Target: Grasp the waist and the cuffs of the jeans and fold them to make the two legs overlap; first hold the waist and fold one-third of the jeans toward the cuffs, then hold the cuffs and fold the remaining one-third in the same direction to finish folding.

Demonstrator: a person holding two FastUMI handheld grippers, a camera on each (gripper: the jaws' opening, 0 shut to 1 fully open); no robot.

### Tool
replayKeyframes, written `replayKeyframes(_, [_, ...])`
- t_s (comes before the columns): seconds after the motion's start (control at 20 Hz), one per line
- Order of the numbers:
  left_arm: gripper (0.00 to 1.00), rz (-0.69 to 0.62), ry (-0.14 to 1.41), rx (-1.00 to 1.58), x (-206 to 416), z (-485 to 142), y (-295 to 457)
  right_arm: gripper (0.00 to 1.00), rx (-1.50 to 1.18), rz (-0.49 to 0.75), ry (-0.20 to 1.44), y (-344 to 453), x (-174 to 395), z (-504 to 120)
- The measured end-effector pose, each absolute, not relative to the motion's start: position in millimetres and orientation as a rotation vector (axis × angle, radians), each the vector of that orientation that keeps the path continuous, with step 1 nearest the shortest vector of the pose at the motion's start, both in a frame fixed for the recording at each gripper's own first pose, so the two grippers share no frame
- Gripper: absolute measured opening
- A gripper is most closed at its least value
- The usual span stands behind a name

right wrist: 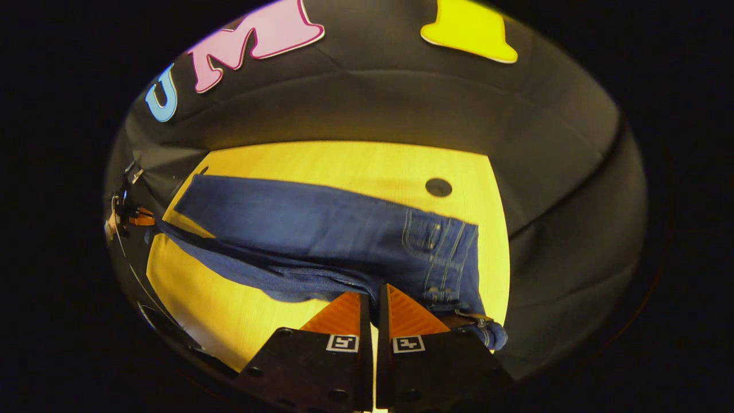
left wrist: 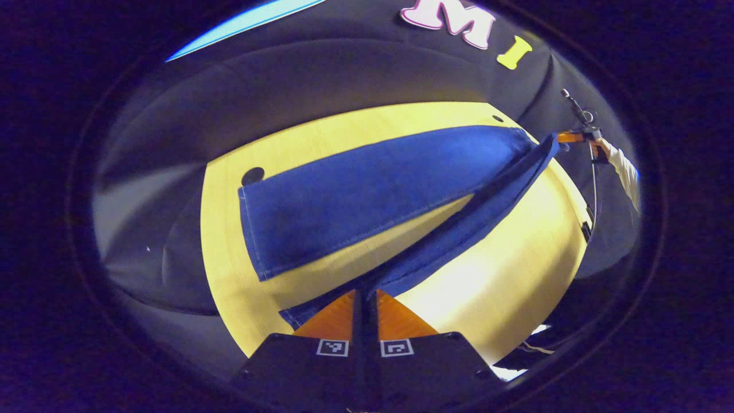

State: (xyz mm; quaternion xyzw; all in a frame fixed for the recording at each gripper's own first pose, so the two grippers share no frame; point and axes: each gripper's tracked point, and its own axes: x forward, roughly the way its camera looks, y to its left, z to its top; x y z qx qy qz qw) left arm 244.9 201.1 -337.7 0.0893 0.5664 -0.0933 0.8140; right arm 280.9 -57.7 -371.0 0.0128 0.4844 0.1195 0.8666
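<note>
Blue jeans [left wrist: 373, 189] lie along the wooden table [left wrist: 504, 275]. One leg rests flat, its cuff [left wrist: 255, 229] toward the left of the left gripper view. The other leg is lifted and stretched as a taut band. My left gripper [left wrist: 365, 293] is shut on that leg's cuff end. The right gripper [left wrist: 567, 137] shows far off in the same view, holding the other end. In the right gripper view my right gripper [right wrist: 374, 297] is shut on the waist of the jeans [right wrist: 298, 223], beside the back pocket [right wrist: 424, 235]. The left gripper [right wrist: 143, 219] shows small at the far left.
The table has round holes [left wrist: 253, 175] [right wrist: 438, 187] near its far edge. A person's white sleeve [left wrist: 625, 172] reaches in behind the right gripper. Black cloth walls stand close behind the table. Bare wood [right wrist: 218, 310] lies on the near side of the jeans.
</note>
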Motion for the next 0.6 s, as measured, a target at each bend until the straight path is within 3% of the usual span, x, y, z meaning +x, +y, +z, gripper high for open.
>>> replayKeyframes(0.45, [0.07, 0.046, 1.122, 0.294, 409, -380, 263, 0.07, 0.047, 0.069, 0.954, -46, 396, -450])
replayKeyframes(0.55, [0.12, 0.145, 1.096, 0.323, 427, -397, 281, 0.07, 0.053, 0.037, 0.982, -47, 402, -475])
replayKeyframes(0.6, [0.21, 0.184, 1.075, 0.305, 433, -403, 282, 0.08, 0.069, 0.022, 1.002, -45, 404, -485])
